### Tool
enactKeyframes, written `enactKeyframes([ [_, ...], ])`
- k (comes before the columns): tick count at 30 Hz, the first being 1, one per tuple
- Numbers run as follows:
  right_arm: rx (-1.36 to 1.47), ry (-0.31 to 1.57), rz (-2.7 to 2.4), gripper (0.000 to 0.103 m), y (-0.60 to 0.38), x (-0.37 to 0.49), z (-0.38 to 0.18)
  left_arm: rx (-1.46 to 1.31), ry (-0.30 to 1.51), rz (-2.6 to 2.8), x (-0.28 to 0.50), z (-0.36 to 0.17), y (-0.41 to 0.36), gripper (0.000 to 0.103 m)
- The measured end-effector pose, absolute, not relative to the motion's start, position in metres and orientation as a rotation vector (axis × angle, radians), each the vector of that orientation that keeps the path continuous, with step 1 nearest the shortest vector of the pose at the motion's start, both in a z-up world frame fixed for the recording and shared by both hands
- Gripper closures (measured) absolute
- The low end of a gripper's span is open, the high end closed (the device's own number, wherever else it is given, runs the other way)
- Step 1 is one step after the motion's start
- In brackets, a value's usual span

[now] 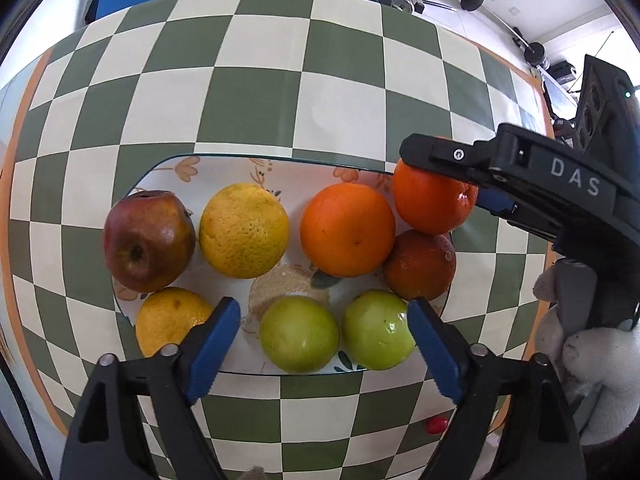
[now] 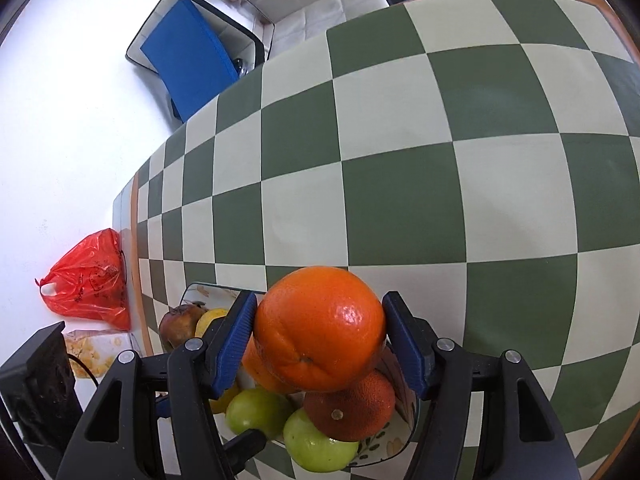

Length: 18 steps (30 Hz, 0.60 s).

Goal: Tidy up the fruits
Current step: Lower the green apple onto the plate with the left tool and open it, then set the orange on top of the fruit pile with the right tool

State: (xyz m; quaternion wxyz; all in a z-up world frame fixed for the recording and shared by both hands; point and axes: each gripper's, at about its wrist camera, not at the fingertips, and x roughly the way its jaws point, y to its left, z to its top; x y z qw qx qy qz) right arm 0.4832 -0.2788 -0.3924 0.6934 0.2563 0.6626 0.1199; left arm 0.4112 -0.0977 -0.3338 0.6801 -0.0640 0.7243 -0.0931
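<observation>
Orange (image 2: 320, 326), glossy, clamped between the right gripper (image 2: 320, 344) pads above the plate (image 1: 168, 168) rim's right end; left gripper (image 1: 324, 344) spread wide over two green apples (image 1: 300, 334).

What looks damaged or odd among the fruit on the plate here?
The red apple at the plate's left end looks past its best: its skin is wrinkled and browned near the top. The dark orange under the right tongs' held orange is dull and brownish. Nothing is spilled.
</observation>
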Motion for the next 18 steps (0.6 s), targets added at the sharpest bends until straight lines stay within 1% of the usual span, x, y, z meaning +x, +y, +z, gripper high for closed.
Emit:
enactKeyframes([
  [1, 0.568, 1.483, 0.267, 0.035, -0.277, 0.484, -0.394, -0.136, 1.621, -0.203, 0.411, -0.332, -0.096, 0.013],
  [3, 0.548, 1.489, 0.272, 0.034, -0.275, 0.485, -0.394, -0.119, 1.603, -0.189, 0.411, -0.328, -0.093, 0.012],
  [4, 0.544, 1.499, 0.274, 0.029, -0.274, 0.485, -0.395, -0.107, 1.59, -0.181, 0.41, -0.326, -0.091, 0.012],
  [7, 0.548, 1.522, 0.275, 0.021, -0.272, 0.487, -0.399, -0.1, 1.569, -0.164, 0.411, -0.325, -0.087, 0.012],
  [8, 0.538, 1.525, 0.274, 0.02, -0.271, 0.488, -0.4, -0.099, 1.565, -0.158, 0.411, -0.324, -0.085, 0.012],
  [18, 0.459, 1.501, 0.276, 0.019, -0.262, 0.484, -0.39, -0.105, 1.531, -0.123, 0.41, -0.32, -0.072, 0.012],
])
